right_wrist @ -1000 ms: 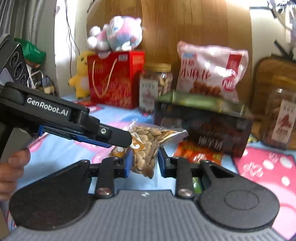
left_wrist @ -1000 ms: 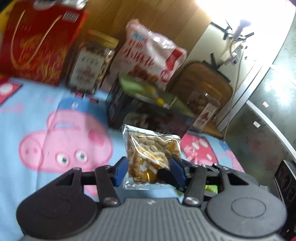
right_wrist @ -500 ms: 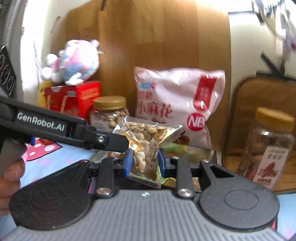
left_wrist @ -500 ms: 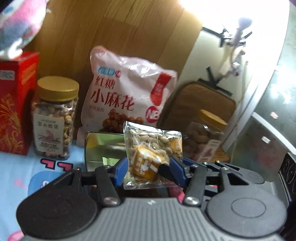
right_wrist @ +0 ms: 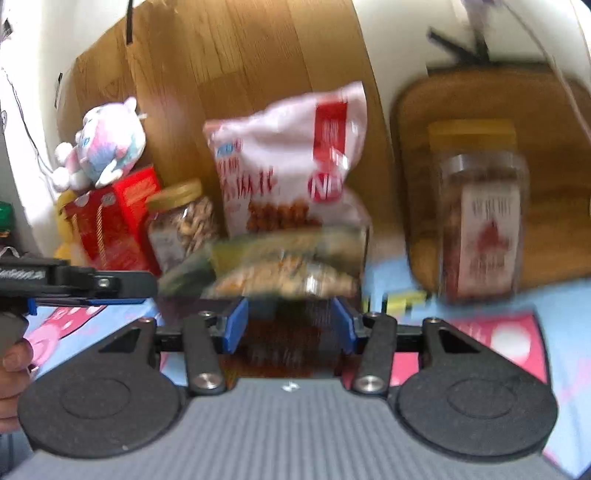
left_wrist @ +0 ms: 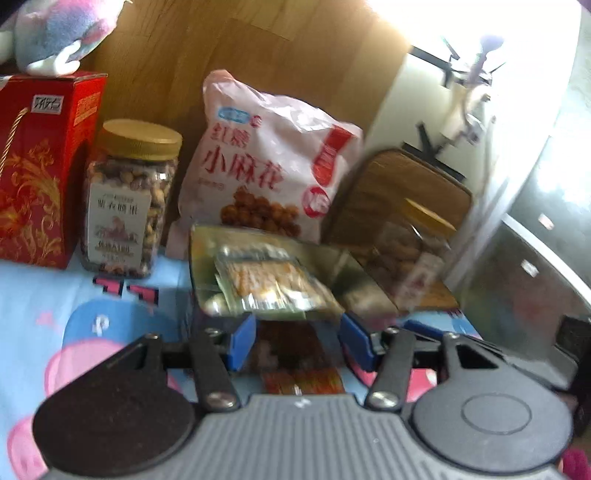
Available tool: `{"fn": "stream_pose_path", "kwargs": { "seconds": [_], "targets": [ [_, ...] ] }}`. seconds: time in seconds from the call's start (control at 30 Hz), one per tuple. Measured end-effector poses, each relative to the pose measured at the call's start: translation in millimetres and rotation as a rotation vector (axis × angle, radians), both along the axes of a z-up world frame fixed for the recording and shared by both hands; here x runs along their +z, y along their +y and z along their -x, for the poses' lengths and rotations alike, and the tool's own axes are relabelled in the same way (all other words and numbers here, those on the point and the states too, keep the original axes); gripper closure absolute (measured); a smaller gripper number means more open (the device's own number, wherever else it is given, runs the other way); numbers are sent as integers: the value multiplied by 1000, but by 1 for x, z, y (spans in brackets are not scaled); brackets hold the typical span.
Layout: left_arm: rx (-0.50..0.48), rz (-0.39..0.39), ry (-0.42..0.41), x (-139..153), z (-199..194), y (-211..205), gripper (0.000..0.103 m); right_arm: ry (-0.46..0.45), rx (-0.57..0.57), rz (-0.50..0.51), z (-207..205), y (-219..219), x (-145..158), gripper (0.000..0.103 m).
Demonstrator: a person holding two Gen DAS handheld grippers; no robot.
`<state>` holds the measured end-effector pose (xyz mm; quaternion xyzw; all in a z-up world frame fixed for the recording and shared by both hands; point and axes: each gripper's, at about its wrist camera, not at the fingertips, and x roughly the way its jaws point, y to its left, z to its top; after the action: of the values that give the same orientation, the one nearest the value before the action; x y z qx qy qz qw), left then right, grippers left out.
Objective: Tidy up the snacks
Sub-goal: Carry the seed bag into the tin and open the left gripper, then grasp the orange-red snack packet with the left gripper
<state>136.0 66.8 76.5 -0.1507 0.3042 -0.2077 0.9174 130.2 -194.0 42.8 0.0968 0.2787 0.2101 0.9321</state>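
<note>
A clear packet of seeds (left_wrist: 269, 282) lies flat inside the open dark box (left_wrist: 354, 273) with a shiny greenish lining. It also shows, blurred, in the right wrist view (right_wrist: 284, 278), in the same box (right_wrist: 184, 273). My left gripper (left_wrist: 297, 341) is open and empty just in front of the box. My right gripper (right_wrist: 290, 323) is open and empty, also just short of the box. The left gripper's finger (right_wrist: 92, 284) reaches in from the left in the right wrist view.
Behind the box stand a pink snack bag (left_wrist: 269, 166), a nut jar with a gold lid (left_wrist: 129, 199), a red gift box (left_wrist: 37, 166) and a plush toy (left_wrist: 55, 29). Another jar (right_wrist: 480, 214) stands right. An orange packet (left_wrist: 299, 380) lies on the cartoon cloth.
Both grippers have opened and let go of the seed packet, which has dropped flat into the box. Both views have swung slightly.
</note>
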Motion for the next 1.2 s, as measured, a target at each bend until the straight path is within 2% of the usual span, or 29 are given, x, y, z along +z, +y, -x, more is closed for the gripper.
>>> {"fn": "stream_pose_path", "kwargs": {
  "seconds": [0.1,0.17,0.3,0.33,0.47,0.53,0.57,0.6,0.63,0.67,0.83,0.97,1.1,1.2],
  "targets": [
    [-23,-4,43,-14,14,-3,51,118,15,-29,-3,-2,-12,51],
    [-25,5,100,-26,12,-7,51,180,13,-18,-7,3,-19,54],
    [-47,73,225,-48,-7,-12,52,276,-9,-67,-17,7,-34,57],
    [-43,78,244,-52,-11,-13,52,282,-16,-70,-17,7,-37,60],
    [-65,124,317,-70,-26,-22,53,275,-10,-104,-13,4,-39,61],
    [-74,119,305,-71,-27,-31,54,277,-8,-123,-14,-1,-40,64],
    [-80,115,304,-70,-29,-36,61,278,-9,-131,-14,-2,-41,65],
    [-88,115,313,-71,-30,-40,63,278,-5,-138,-15,-3,-41,65],
    [-94,115,320,-72,-31,-44,74,275,-3,-137,-14,-3,-41,66],
    [-99,106,326,-73,-32,-47,80,274,-3,-135,-14,-2,-41,66],
    [-80,100,300,-69,-21,-39,85,280,53,-155,-13,7,-39,67],
    [-72,140,251,-58,2,-9,86,212,133,-152,1,30,-25,67],
    [-21,183,224,-53,27,30,86,148,223,-78,21,60,-15,67],
    [18,211,225,-56,47,58,87,131,314,29,41,85,-18,66]
  ]
}}
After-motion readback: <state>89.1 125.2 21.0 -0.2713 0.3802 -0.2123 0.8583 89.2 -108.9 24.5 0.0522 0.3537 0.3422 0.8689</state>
